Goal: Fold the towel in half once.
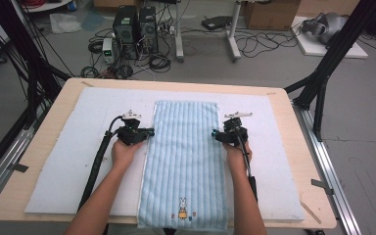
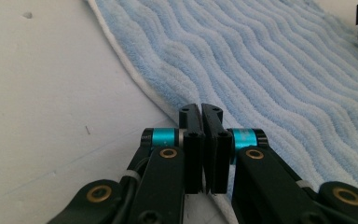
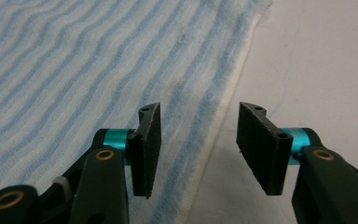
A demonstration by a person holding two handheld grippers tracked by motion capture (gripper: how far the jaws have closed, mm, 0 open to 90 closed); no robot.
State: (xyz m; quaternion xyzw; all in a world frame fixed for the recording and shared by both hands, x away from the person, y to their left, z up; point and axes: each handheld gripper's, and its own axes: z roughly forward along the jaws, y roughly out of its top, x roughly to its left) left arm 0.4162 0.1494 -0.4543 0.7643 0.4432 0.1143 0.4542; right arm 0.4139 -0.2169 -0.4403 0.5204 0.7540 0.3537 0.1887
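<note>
towel (image 1: 184,161): long rectangle of pale blue terry w/ wavy lengthwise ribs, laid flat down the middle of the table; near end hangs just over the table's front edge. Small rabbit motif (image 1: 182,209) stitched near that end. Pile looks soft and looped in the left gripper view (image 2: 270,60); in the right gripper view (image 3: 74,70) the stripes read blue on white, w/ a thin cream hem along the edge.

mat (image 1: 68,161): white, matte, slightly fuzzy sheet under the towel, covers most of the tabletop.

table (image 1: 39,147): light wood top, rounded corners, showing as a border around the mat.

left gripper (image 1: 149,132): black hard-plastic body, teal rings at the finger joints, brass-coloured pivots; sits at the towel's left long edge, about mid-length. Jaws pressed together, flat black pads face to face (image 2: 204,140), right at the towel's hem; can't tell if any cloth is pinched between them.

right gripper (image 1: 215,132): same build, at the towel's right long edge, opposite the left one. Jaws apart (image 3: 193,144), w/ rough-faced black pads straddling the hem: one pad over the towel, other over bare mat. Not pressing on the cloth.

hands: left hand (image 1: 123,152) and right hand (image 1: 236,155) each wrapped round a gripper body, forearms coming in from the near side.

cables: black, one trailing back along each forearm.
</note>
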